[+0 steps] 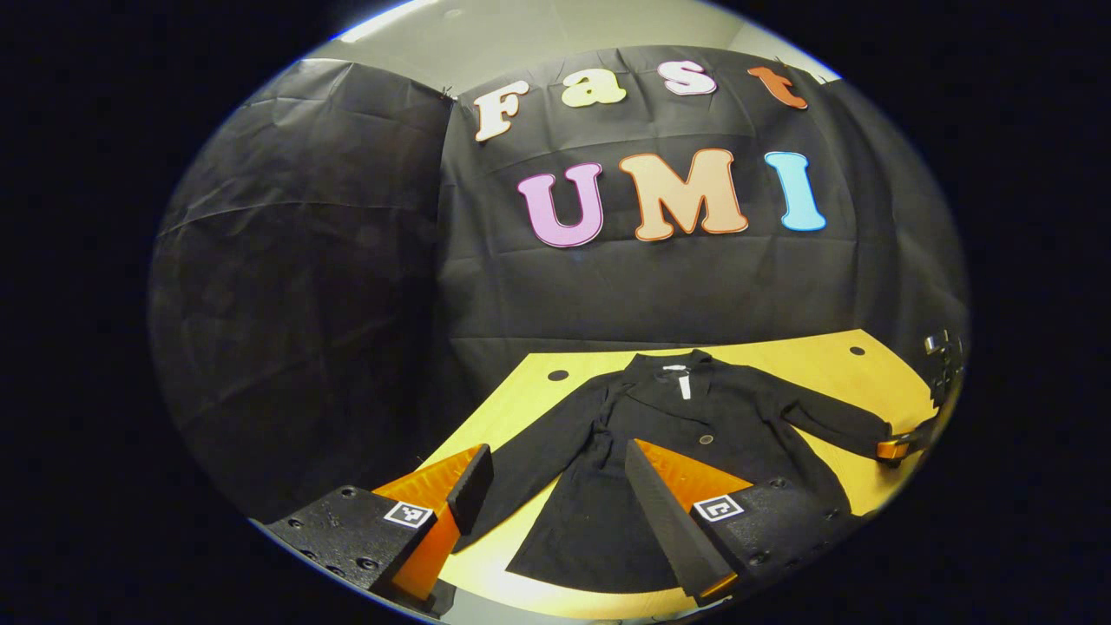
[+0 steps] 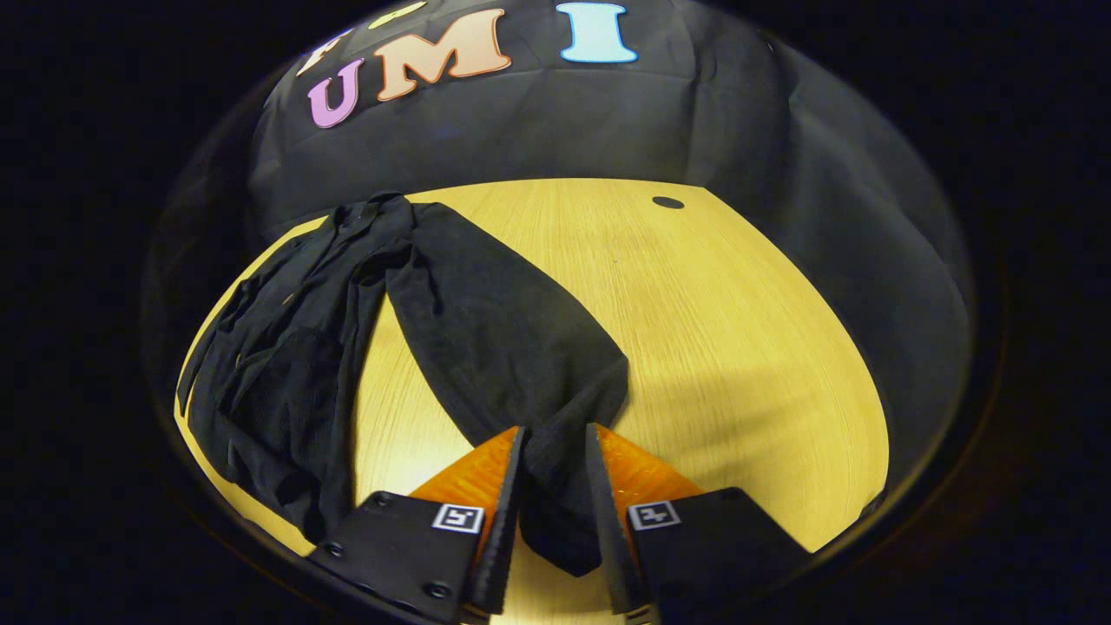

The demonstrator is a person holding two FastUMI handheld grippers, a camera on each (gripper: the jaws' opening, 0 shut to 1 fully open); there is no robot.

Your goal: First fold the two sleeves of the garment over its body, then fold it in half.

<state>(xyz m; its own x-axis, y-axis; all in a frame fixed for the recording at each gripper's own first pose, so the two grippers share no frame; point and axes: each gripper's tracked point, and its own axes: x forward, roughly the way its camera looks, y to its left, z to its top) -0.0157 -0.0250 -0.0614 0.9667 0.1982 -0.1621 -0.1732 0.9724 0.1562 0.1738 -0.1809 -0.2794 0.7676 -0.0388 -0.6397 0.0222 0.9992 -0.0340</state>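
A black coat [image 1: 694, 417] lies flat on the yellow wooden table [image 1: 825, 365], collar away from me and both sleeves spread out. My left gripper [image 1: 557, 456] is open over the coat's left sleeve [image 1: 555, 443] and front panel, with nothing pinched. In the left gripper view the right gripper [image 1: 898, 447] sits far right, at the end of the other sleeve. In the right gripper view my right gripper [image 2: 554, 430] is shut on that sleeve's cuff [image 2: 555, 486]. The sleeve [image 2: 503, 321] runs away from it toward the bunched coat body [image 2: 278, 365].
The table [image 2: 712, 330] has bare wood to the right of the sleeve and a small dark hole [image 2: 667, 202] near its far corner. Two such holes [image 1: 558, 375] mark the far corners in the left gripper view. Black cloth walls close in behind the table.
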